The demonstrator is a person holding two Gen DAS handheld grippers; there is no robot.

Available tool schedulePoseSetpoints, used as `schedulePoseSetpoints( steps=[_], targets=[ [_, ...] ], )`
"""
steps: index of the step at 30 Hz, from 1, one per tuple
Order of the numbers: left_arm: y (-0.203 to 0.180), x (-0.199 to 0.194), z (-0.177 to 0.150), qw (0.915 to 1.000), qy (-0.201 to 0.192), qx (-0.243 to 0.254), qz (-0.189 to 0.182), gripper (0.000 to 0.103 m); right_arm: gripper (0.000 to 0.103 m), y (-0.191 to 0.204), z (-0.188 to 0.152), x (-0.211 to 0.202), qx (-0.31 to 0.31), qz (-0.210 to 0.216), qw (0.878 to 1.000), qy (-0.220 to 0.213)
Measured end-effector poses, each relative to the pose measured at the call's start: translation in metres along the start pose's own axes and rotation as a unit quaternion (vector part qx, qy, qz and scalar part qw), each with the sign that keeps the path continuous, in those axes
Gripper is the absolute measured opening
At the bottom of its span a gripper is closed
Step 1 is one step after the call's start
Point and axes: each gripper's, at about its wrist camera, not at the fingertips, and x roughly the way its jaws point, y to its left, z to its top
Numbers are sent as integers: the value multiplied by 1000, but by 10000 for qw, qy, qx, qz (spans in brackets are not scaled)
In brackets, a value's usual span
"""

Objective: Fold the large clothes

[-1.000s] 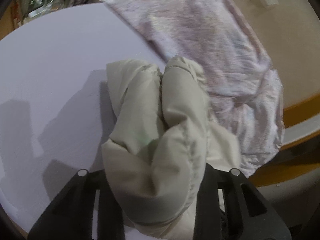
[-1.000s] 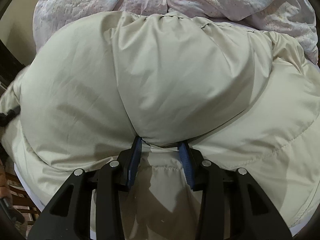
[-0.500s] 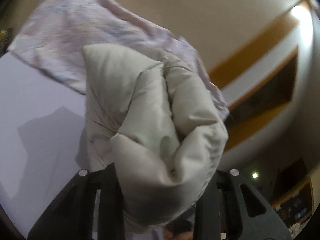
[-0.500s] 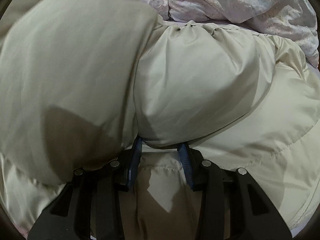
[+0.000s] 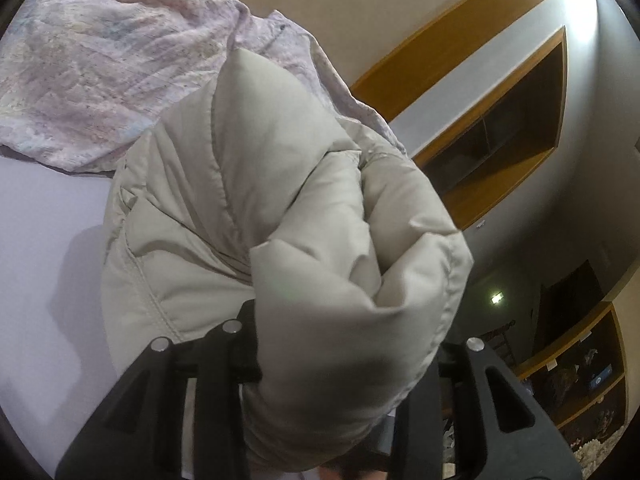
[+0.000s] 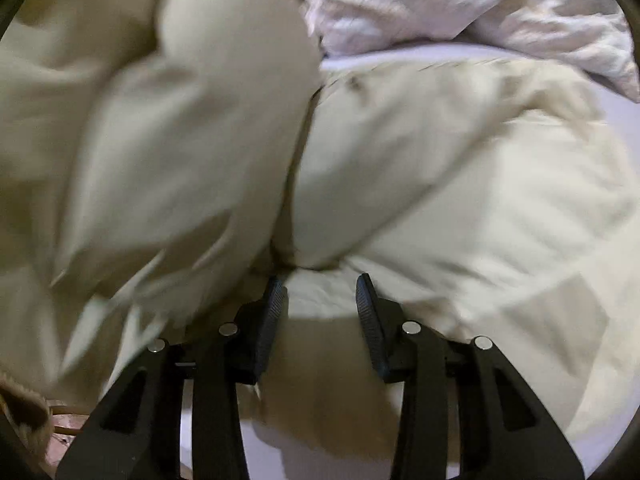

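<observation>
Two grippers engaged with one beige padded jacket [image 5: 304, 216], spread over white table surface [image 5: 44, 248]. Left gripper [image 5: 332, 360]: clamped on a thick bunched fold of jacket, raised clear of the surface; jaws just opened slightly, fabric filling the gap between them. Right gripper [image 6: 320, 300]: jaws part-way apart, blue ribbed pads [image 6: 272, 312] set against a jacket fold lying between them; firm grip or not, cannot tell. Pink patterned cloth [image 5: 100, 68] crumpled at far side of table, just beyond jacket. Left portion of right wrist view blurred.
</observation>
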Motion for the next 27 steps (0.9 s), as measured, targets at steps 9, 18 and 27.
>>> schedulePoseSetpoints(
  steps=[9, 18, 27],
  targets=[
    [-44, 44, -20, 9980, 497, 294, -252, 37, 41, -58, -35, -54, 754, -267, 9962, -350],
    [-80, 111, -55, 9800, 1788, 724, -497, 65, 41, -92, -58, -79, 1354, -507, 9885, -436],
    [-79, 59, -38, 9808, 1646, 533, -897, 98, 42, -91, -54, -76, 1348, -544, 9886, -397]
  ],
)
